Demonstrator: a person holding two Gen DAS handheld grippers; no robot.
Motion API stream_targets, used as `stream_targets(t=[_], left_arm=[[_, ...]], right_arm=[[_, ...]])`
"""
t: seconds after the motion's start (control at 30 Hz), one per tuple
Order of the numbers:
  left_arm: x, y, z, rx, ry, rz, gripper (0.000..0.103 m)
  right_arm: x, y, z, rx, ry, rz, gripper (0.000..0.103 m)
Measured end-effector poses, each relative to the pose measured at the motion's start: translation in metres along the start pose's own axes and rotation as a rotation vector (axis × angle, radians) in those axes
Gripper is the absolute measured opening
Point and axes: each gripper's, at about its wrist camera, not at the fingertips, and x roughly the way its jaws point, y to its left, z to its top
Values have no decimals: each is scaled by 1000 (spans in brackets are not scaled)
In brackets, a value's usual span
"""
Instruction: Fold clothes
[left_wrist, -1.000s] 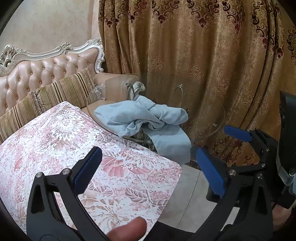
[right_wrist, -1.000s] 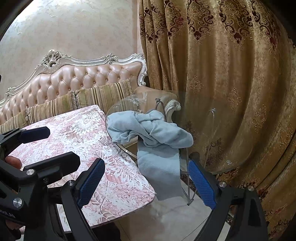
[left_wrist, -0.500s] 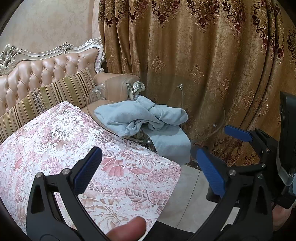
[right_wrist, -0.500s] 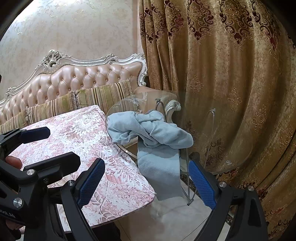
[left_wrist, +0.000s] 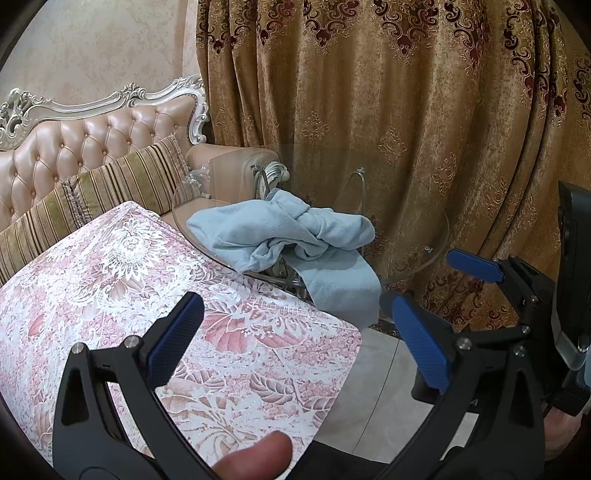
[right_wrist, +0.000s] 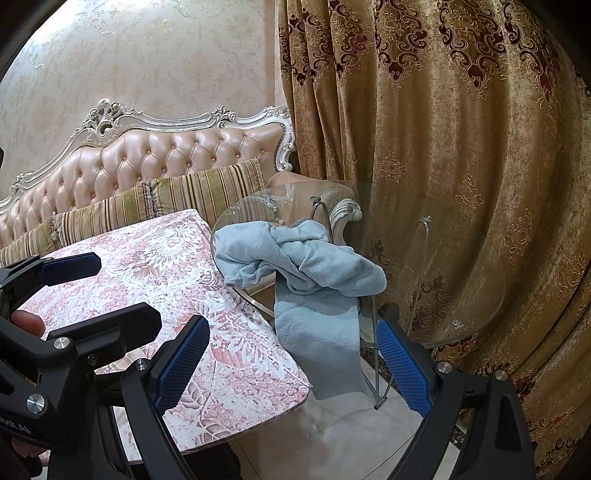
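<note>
- Here, the left tongs (left_wrist: 295, 336) are spread wide and hold nothing; they hover above the near corner of the floral bench (left_wrist: 110, 295), well apart from the cloth.
- The right tongs (right_wrist: 291, 365) are likewise spread and empty, aimed past the bench edge toward the hanging end of the cloth (the left tongs also appear at the left of this view).
- The pale blue garment (left_wrist: 280, 236) lies crumpled on a round glass bench (left_wrist: 424, 258), beside the floral one; one end drapes over the glass rim and hangs toward the floor (right_wrist: 332, 435).
- Judged stage: the fold is not yet begun; the garment must first be gripped and carried to the floral surface.
- Risk 1: the bunched, knotted middle could snag, so a pull on the hanging end may drag the whole heap off the glass onto the floor.
- Risk 2: the transparent rim and the thin metal legs (right_wrist: 373, 347) are hard to see; a low approach by the right tongs could strike them.
- Risk 3: a pinch on one layer only would leave the cloth twisted when it is spread out.
- Background: tufted sofa (right_wrist: 166, 158), striped cushions (left_wrist: 122, 184), gold curtain (right_wrist: 443, 110).
</note>
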Motion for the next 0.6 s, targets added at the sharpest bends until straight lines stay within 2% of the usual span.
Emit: stream_targets(t=[0.6], left_arm=[[1, 0, -1, -2, 4, -2, 102]], right_arm=[[1, 1, -1, -3, 3, 2, 93]])
